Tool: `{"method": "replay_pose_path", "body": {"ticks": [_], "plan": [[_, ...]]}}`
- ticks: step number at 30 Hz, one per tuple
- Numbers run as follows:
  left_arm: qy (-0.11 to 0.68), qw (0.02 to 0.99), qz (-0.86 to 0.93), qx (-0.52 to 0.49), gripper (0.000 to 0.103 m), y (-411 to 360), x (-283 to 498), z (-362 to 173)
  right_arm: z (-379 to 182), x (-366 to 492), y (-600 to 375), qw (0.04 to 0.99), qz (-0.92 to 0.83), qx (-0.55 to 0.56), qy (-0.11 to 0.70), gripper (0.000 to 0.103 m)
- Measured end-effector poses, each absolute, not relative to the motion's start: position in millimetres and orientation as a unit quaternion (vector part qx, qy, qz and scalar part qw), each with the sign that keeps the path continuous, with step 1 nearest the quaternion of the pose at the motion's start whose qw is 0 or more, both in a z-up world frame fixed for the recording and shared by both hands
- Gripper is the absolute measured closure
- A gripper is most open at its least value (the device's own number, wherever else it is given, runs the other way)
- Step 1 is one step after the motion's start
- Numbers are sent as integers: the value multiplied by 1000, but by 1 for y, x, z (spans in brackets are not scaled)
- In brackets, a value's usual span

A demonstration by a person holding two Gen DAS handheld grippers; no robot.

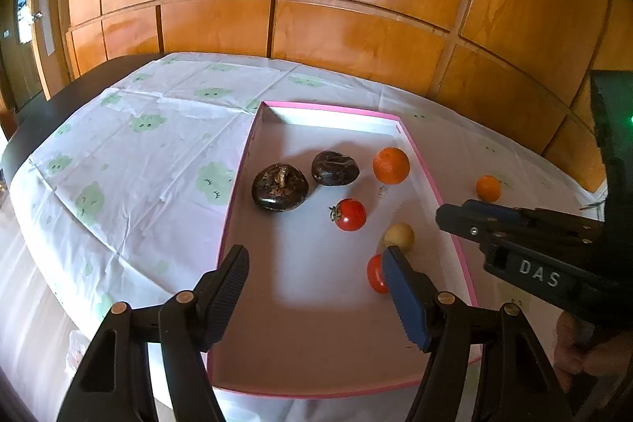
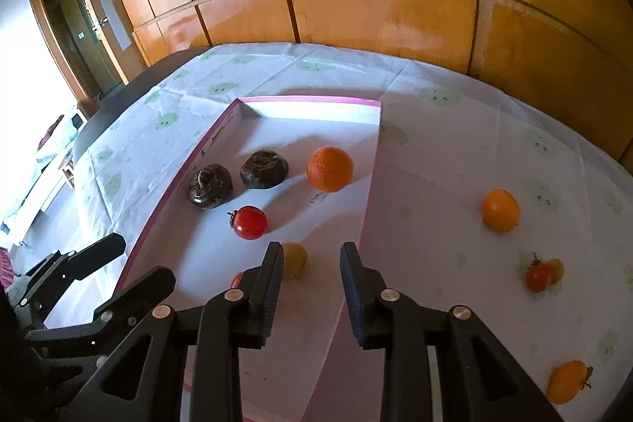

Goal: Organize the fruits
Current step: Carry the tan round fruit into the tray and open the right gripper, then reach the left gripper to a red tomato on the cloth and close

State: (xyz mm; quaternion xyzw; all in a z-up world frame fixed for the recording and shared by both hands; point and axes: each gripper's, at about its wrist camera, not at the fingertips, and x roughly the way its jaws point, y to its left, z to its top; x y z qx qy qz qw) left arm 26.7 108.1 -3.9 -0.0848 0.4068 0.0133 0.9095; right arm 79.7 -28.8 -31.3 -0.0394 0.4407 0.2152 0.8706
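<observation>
Wood-panelled wall behind a clothed table (image 2: 455, 153). Pink box (image 2: 372, 161), frame centre, already held six fruits – left gripper (image 1: 316, 287) hung apart over it, right gripper (image 2: 312, 287) slightly parted, empty. Right of frame, orange (image 2: 500, 210), tomato (image 2: 538, 277), persimmon (image 2: 567, 382) were still outside.

The left claw (image 1: 316, 271) points forward and steeply down, its two fingers spread wide with nothing between them. The right claw (image 2: 312, 263) tilts down likewise, its fingers parted by a narrow gap, pressing on nothing. A hand (image 1: 581, 354) grips the right claw's handle.
</observation>
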Motion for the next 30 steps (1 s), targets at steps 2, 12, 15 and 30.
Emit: {"method": "replay_pose_path", "body": {"ticks": [2, 12, 15, 30], "plan": [[406, 910, 12, -84, 33, 107, 26, -3, -29, 76, -32, 872, 214, -39, 438, 73], [406, 911, 4, -77, 33, 100, 25, -1, -23, 65, -48, 879, 206, -39, 428, 72], [406, 911, 3, -76, 33, 99, 24, -1, -21, 62, -55, 881, 203, -40, 425, 72], [408, 910, -2, -70, 33, 94, 23, -1, -14, 57, -86, 889, 178, -45, 419, 71]]}}
